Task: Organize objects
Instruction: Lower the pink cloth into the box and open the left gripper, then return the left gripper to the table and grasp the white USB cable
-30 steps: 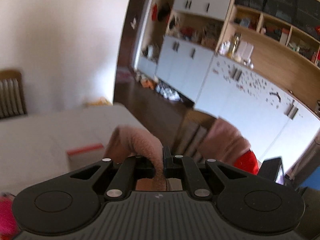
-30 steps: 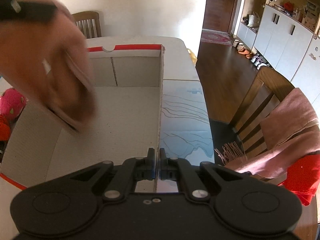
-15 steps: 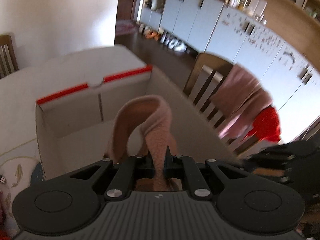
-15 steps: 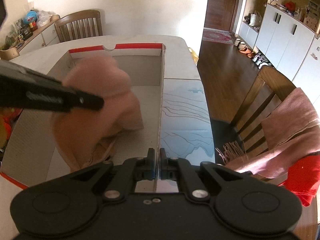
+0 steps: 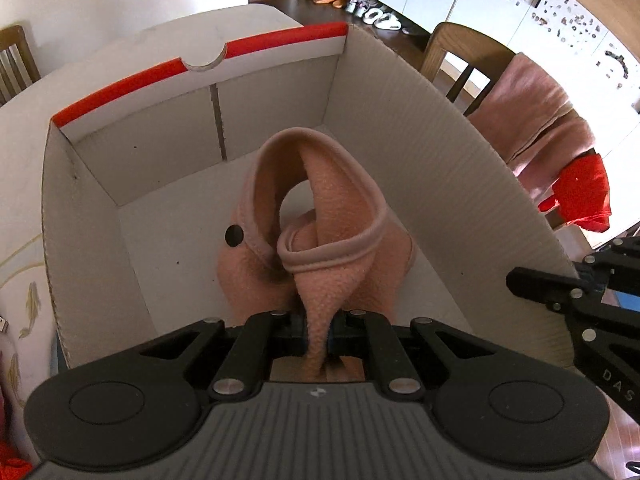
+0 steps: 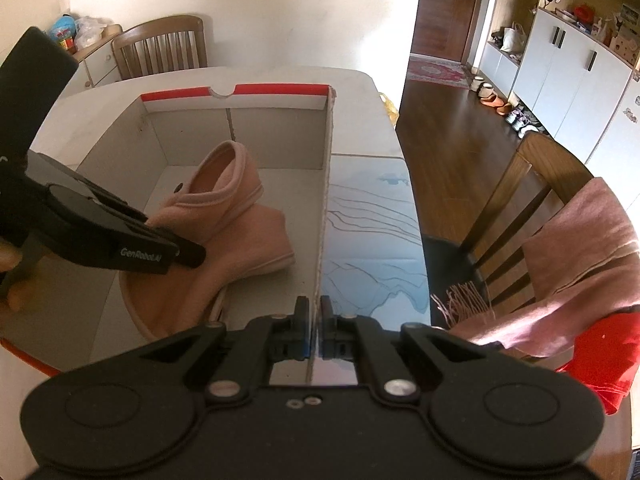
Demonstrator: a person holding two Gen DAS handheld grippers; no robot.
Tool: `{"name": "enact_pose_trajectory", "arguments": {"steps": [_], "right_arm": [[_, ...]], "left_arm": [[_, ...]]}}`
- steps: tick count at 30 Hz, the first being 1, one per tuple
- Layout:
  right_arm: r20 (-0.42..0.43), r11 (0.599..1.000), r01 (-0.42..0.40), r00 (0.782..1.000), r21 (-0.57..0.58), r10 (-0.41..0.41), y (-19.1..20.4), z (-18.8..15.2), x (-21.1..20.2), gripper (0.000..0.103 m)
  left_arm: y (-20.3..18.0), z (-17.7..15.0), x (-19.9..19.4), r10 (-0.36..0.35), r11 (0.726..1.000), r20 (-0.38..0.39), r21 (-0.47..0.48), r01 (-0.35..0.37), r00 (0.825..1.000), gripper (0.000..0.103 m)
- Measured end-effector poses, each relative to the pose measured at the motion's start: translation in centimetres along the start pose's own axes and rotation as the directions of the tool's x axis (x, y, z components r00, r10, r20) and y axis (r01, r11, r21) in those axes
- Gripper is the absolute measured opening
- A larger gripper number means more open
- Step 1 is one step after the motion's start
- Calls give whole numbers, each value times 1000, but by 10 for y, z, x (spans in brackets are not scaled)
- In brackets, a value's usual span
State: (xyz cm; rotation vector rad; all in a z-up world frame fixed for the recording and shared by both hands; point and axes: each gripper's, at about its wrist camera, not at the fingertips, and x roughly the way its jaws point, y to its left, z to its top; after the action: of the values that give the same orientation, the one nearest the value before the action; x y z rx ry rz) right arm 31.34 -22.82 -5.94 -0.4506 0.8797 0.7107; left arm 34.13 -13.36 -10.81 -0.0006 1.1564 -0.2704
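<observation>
Now my left gripper [image 5: 318, 332] is pinched tight on a fold of the pink fleece garment [image 6: 224, 216], which already sags onto the floor of the cardboard box [image 5: 420, 128], near its right wall. My right gripper [image 6: 314, 320] is clamped on that wall's rim, steadying it. I'd judge it best to lower until slack, then let go straight down.
</observation>
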Motion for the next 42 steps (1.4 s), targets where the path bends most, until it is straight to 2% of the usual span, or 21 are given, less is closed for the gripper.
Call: {"name": "enact_pose_trajectory", "arguments": {"steps": [8,12,14,15,16,23,28,35,42], "right_arm": [[-5,1000,1,1000,7,-1,0,0,0,3],[-9,1000,14,1000,8,-14,2,0,0,3],[-11,1000,22,1000,10,-22,3,0,0,2],[-12,1000,23,1000,12,-23,3,1,0,2],[-13,1000,25,1000,15,-24,3,1,0,2],[-21,999,33,999,20,-32,6,0,-1,2],[-30,999,39,999,36,-37,7,2,0,2],[-43,997,43,998,60,-40,13,3,0,2],[-45,998,43,998,40,-41,22,1,0,2]], "left_arm": [[0,3,-9,3,1000,35,13,-4,999,14],[1,0,-20,1,1000,67,14,-2,998,31],[1,-3,-27,-10,1000,88,15,9,996,44],[1,-4,-31,-11,1000,98,19,9,995,58],[1,-5,-35,-8,1000,111,23,5,994,64],[4,-14,-70,-65,998,192,31,60,979,64],[11,-30,-103,-63,998,262,35,56,963,67],[45,-61,-142,-9,999,330,-39,23,944,71],[79,-101,-164,72,990,354,-138,-25,933,82]]}}
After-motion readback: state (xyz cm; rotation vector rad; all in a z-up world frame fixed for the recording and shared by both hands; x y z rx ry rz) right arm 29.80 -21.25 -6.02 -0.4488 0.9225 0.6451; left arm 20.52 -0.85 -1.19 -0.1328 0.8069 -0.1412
